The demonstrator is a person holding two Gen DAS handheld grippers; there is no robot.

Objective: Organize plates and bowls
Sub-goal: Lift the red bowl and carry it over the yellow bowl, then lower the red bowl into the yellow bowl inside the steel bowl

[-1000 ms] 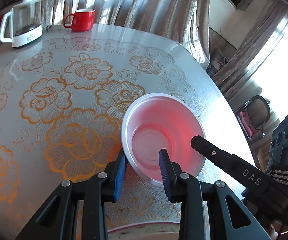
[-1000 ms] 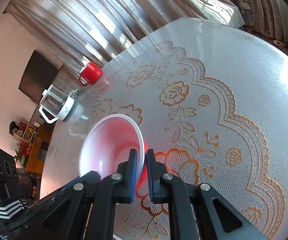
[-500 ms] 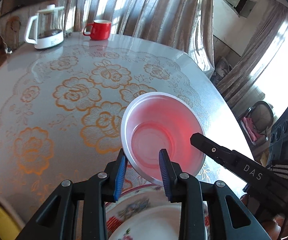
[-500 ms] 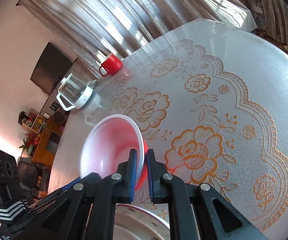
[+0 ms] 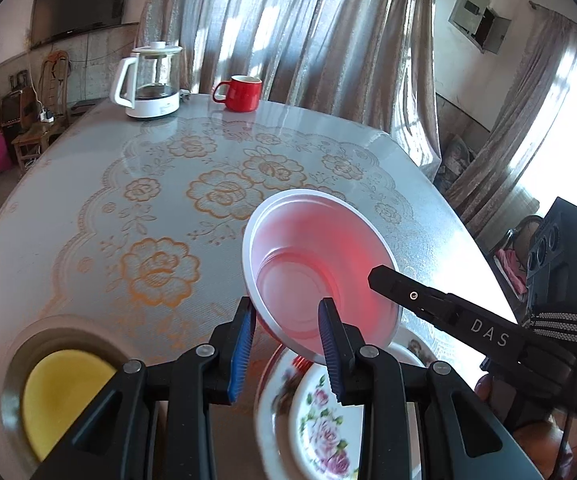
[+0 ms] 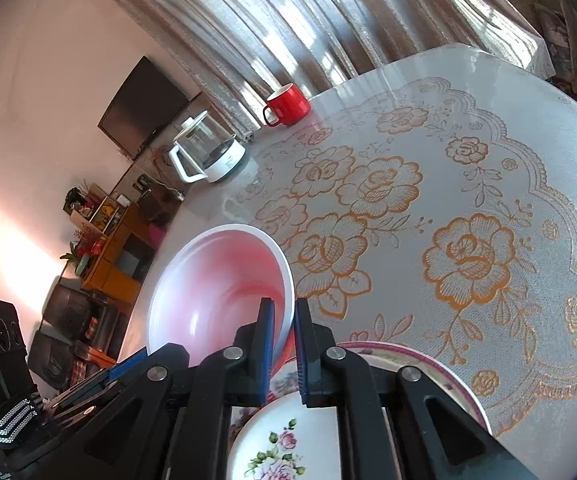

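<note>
2 grippers: right gripper [image 6: 284, 320] pinches bowl [image 6: 216, 288] rim; left gripper [image 5: 286, 334] straddles rim.

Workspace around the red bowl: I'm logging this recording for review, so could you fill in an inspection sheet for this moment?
Surface: round table under a lace floral cloth.
Job's things: red bowl held tilted above the flowered plates; yellow dish at the near left edge.
Clutter: glass kettle and red mug at the far edge.
Grippers: right hand-held gripper clamped on the bowl's rim; left hand-held gripper open, fingers astride the rim, contact unclear.
Cables: a cord by the chair behind the kettle; nothing seen on the table.
Surroundings: curtains, wall television, shelves with ornaments.
</note>
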